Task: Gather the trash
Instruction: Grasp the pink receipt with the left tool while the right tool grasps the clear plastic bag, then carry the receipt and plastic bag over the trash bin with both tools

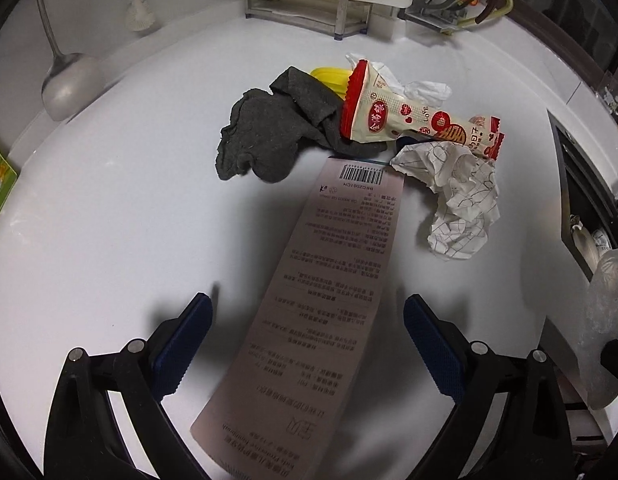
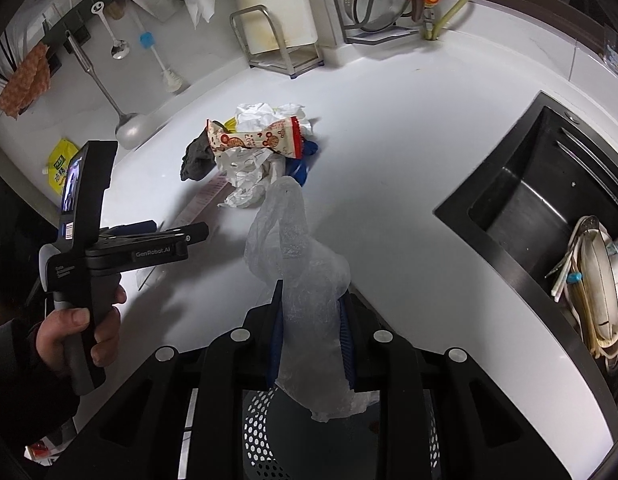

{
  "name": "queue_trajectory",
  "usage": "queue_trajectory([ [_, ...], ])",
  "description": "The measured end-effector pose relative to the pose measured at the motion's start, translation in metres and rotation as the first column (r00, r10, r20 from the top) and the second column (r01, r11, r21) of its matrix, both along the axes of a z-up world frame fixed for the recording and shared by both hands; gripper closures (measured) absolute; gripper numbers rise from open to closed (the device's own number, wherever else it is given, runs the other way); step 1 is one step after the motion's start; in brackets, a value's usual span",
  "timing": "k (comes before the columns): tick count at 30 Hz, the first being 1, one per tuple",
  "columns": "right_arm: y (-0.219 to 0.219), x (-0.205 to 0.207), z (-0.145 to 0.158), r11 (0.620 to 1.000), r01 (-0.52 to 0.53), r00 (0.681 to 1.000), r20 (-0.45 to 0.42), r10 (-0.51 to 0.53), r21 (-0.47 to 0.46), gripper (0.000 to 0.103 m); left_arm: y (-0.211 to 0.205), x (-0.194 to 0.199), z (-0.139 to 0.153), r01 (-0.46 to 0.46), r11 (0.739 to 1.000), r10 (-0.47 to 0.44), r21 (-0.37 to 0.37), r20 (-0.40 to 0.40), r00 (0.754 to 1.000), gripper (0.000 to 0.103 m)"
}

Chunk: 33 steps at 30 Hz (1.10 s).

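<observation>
A long pink printed paper slip (image 1: 309, 300) lies flat on the white counter (image 1: 109, 220). My left gripper (image 1: 309, 320) hangs over it, open, with one blue pad on each side of the slip and neither touching it. Beyond the slip sits a trash pile: a dark grey cloth (image 1: 269, 132), a red-and-white snack wrapper (image 1: 393, 116), crumpled lined paper (image 1: 457, 196) and white tissue (image 1: 425, 92). My right gripper (image 2: 311, 300) is shut on a crumpled clear plastic bag (image 2: 293, 240), held above the counter's front edge. A hand (image 2: 81, 332) holds the left gripper (image 2: 177, 229) at the left.
A dark sink (image 2: 521, 200) with stacked dishes opens at the right. A metal rack with a cutting board (image 2: 277, 12) and a hanging ladle (image 2: 129, 128) stand at the back wall. A white perforated bin (image 2: 261, 420) shows below my right gripper.
</observation>
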State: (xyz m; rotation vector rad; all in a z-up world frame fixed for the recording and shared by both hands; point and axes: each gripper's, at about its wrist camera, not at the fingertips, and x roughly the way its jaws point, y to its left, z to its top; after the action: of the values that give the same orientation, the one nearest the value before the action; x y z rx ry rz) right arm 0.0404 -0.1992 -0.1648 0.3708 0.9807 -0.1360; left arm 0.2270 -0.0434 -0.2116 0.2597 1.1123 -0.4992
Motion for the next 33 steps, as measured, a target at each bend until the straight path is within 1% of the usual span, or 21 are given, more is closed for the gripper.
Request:
queue_trajectory([
  [1,0.000,-0.001,0.000,1.000,0.002,1.000,-0.001,-0.002,0.000,0.080,-0.001,0.001,-0.001,0.003,1.000,-0.003,0.007,-0.001,1.000,0.018],
  [3,0.000,-0.001,0.000,1.000,0.001,1.000,-0.002,-0.001,0.001,0.080,-0.005,0.000,-0.002,0.013,1.000,-0.014,0.028,0.020,1.000,0.022],
  [5,0.000,-0.001,0.000,1.000,-0.003,1.000,-0.001,0.003,-0.001,0.080,-0.007,-0.001,0.000,0.030,0.999,-0.031,0.025,0.027,0.999,0.035],
  [6,0.000,-0.001,0.000,1.000,-0.004,1.000,0.000,0.004,-0.002,0.080,-0.008,-0.002,0.001,0.036,0.999,-0.037,0.026,0.030,0.999,0.039],
  [7,0.000,0.000,0.000,1.000,-0.005,1.000,0.001,0.005,-0.002,0.080,-0.008,-0.003,0.002,0.038,0.999,-0.039,0.026,0.032,0.999,0.049],
  [8,0.000,-0.001,0.000,1.000,-0.006,1.000,0.002,0.006,-0.001,0.080,-0.008,-0.004,0.003,0.040,0.999,-0.041,0.024,0.029,0.999,0.050],
  [13,0.001,-0.001,0.002,1.000,-0.012,1.000,0.006,0.012,0.000,0.080,0.004,-0.010,0.006,0.007,1.000,-0.007,-0.001,0.008,1.000,0.052],
  [19,0.002,-0.003,0.002,1.000,-0.026,1.000,0.010,0.026,0.014,0.080,0.022,-0.031,0.024,-0.024,1.000,0.025,-0.019,0.030,0.999,0.052],
  [28,0.009,-0.005,0.003,0.995,-0.098,0.995,0.018,0.098,0.031,0.080,0.043,-0.071,0.053,-0.072,0.996,0.074,-0.047,0.057,0.996,0.052],
  [33,0.013,-0.010,0.007,0.986,-0.163,0.986,0.026,0.162,0.037,0.080,0.050,-0.093,0.068,-0.118,0.991,0.123,-0.056,0.077,0.989,0.052],
])
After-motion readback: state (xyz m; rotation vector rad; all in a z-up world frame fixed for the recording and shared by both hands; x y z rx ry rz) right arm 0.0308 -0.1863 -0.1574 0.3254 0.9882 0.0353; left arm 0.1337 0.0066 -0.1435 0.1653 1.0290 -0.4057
